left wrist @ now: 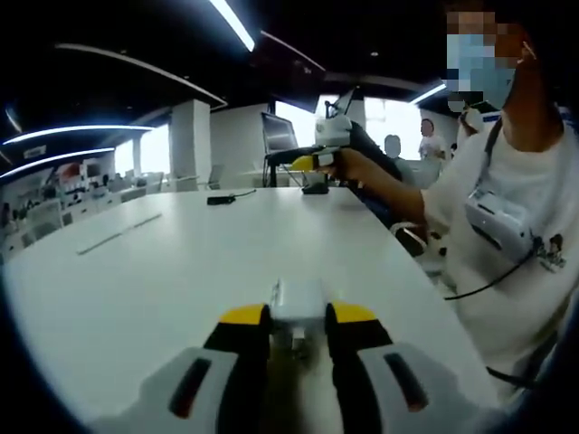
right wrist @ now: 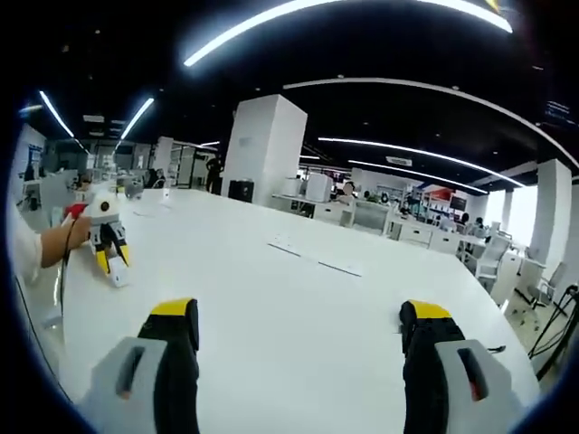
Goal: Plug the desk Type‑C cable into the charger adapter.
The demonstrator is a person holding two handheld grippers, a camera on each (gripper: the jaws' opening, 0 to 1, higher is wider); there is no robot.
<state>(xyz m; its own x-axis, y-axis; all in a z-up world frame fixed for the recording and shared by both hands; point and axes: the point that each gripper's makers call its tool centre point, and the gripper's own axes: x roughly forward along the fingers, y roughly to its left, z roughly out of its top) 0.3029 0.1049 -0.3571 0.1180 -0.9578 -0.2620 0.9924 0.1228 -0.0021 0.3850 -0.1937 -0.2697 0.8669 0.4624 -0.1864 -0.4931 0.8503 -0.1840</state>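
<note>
While the left hand-held gripper (left wrist: 297, 327) clamps the white adapter (left wrist: 298, 303) low over the table (left wrist: 181, 271), the right hand-held gripper (right wrist: 298, 330) gapes empty, so fetching the far cable (left wrist: 220, 198) risks a fumbled, misaligned plug.

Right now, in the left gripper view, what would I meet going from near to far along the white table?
Left tool shut on the white charger adapter → bare white table → right tool, held up by the person's hand → small dark object.
</note>
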